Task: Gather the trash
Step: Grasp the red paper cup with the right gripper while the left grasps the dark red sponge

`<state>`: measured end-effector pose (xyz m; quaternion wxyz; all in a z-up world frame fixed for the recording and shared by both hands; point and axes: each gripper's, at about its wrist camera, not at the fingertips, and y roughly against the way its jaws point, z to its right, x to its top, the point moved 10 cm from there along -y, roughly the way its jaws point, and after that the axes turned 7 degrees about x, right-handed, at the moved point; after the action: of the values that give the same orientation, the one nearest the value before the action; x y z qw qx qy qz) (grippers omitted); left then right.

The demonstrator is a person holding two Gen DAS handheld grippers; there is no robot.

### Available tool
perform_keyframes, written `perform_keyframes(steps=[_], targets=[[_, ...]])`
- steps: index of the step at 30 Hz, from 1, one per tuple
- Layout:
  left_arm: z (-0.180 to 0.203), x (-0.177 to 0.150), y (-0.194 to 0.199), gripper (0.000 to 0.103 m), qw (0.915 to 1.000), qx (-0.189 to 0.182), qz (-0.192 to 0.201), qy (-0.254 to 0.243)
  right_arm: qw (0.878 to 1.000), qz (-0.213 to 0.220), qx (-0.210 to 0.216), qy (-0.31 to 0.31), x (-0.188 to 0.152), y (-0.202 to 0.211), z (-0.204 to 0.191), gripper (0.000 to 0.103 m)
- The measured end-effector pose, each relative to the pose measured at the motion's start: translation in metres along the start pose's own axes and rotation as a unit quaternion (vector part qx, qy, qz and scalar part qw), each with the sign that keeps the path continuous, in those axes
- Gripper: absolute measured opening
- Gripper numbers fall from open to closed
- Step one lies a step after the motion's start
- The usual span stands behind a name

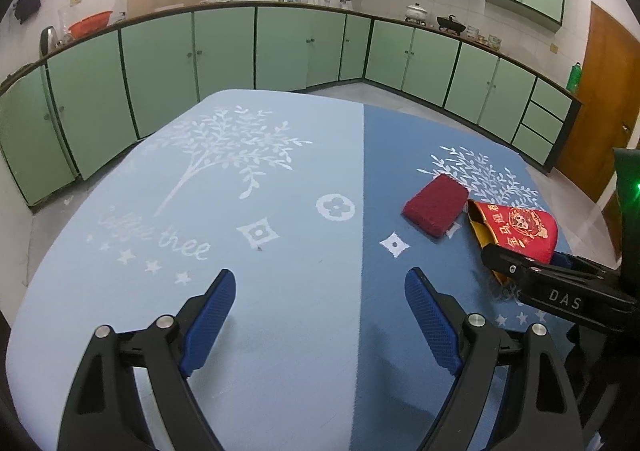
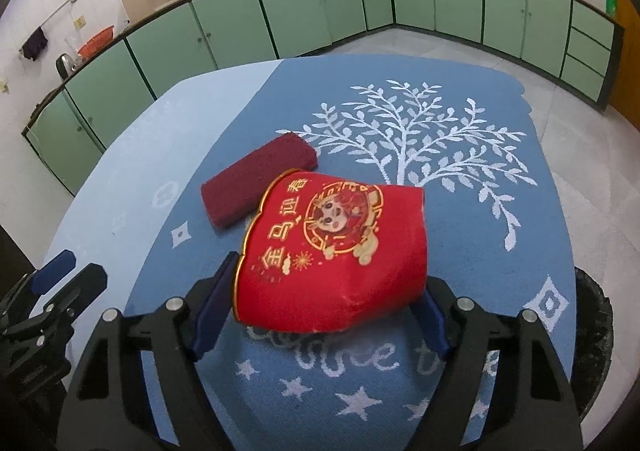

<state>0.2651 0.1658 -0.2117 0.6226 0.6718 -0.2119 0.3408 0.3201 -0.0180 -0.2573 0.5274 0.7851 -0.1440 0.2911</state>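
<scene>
A red paper packet (image 2: 340, 243) with gold print and a cartoon face lies bulged on the dark blue half of the tablecloth. My right gripper (image 2: 328, 279) is shut on it, with a blue pad against each side. In the left wrist view the same packet (image 1: 520, 227) shows a yellow inside, with the right gripper's finger (image 1: 532, 271) over its near end. A dark red scouring pad (image 2: 260, 179) (image 1: 436, 207) lies just behind the packet, touching it. My left gripper (image 1: 320, 275) hovers open over the cloth's middle seam, with nothing between its fingers.
The table (image 1: 240, 191) wears a light and dark blue cloth with white tree prints. A dark round bin (image 2: 596, 331) stands beside the table's right edge. Green kitchen cabinets (image 1: 224, 47) line the far walls. My left gripper's finger (image 2: 56, 271) shows at the left edge.
</scene>
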Motion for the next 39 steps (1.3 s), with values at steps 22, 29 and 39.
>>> perform_keyframes(steps=[22,29,39], targets=[[0.078,0.026,-0.051,0.085,0.9970,-0.060,-0.030,-0.039,0.999,0.030,-0.030,-0.027,0.034,0.014,0.061,0.075],[0.088,0.027,-0.072,0.085,0.9950,-0.063,-0.062,-0.045,0.999,0.023,-0.023,-0.042,0.030,0.005,0.070,0.075],[0.108,0.032,-0.090,0.089,0.9913,-0.046,-0.070,-0.102,0.998,0.026,-0.013,-0.048,0.032,0.006,0.072,0.076]])
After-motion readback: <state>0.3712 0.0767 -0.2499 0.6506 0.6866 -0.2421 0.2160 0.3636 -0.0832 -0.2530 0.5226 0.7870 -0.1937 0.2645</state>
